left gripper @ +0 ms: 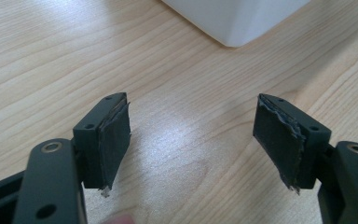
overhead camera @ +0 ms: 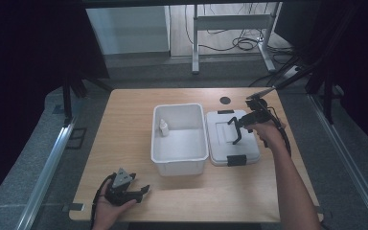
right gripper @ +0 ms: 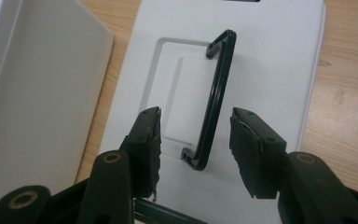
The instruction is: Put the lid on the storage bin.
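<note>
A wooden table [overhead camera: 124, 143] seen from above holds an open white bin [overhead camera: 179, 139] at the centre of the frame, with a small white bottle [overhead camera: 164, 127] standing inside against its left wall. Just right of the bin, flat on the table, lies its white lid [overhead camera: 232, 138], which has a black handle [right gripper: 214, 100] standing up from a shallow recess and black latches at its near and far ends. The right gripper [overhead camera: 237, 129] hovers over the lid in the centre right of the frame; in the right gripper view its jaws stand half open on either side of the handle's near end, the bar between the pads but neither pad touching it. To take the handle well, the claw should likely sink a little so the pads cover the bar squarely, stay centred on it, then close firmly before lifting, keeping the lid level. The left gripper [overhead camera: 124, 188] rests low at the lower left of the frame, jaws wide apart and holding nothing, near a corner of the bin.
</note>
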{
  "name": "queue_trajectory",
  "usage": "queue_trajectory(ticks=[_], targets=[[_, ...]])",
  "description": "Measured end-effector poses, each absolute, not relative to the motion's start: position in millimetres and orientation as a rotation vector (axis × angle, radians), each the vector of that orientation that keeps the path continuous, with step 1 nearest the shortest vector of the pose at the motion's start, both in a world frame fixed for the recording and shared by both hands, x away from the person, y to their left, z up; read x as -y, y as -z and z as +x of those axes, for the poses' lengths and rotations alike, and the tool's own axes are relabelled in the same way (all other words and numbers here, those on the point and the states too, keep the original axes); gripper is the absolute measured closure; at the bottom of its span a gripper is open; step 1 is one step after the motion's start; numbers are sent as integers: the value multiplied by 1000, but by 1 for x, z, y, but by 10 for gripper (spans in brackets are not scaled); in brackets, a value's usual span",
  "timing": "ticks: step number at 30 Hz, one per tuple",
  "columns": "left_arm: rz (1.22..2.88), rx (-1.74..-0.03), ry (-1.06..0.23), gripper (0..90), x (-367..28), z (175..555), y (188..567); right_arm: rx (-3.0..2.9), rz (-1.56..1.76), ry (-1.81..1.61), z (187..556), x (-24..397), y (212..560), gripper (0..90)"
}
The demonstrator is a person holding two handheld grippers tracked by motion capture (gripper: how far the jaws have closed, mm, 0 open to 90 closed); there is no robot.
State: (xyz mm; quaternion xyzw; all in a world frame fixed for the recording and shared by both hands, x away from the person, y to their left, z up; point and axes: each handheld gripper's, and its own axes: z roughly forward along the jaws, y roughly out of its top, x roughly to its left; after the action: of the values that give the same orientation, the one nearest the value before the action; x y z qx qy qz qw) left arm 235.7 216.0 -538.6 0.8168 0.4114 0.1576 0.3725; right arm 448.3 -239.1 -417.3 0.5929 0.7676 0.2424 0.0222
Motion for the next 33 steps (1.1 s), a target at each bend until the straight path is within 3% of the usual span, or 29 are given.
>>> queue_trajectory(ticks=[33], targets=[[2098,-1050,-394,275,-214,235,539,-2410,1972,-616,488,237,452,710]])
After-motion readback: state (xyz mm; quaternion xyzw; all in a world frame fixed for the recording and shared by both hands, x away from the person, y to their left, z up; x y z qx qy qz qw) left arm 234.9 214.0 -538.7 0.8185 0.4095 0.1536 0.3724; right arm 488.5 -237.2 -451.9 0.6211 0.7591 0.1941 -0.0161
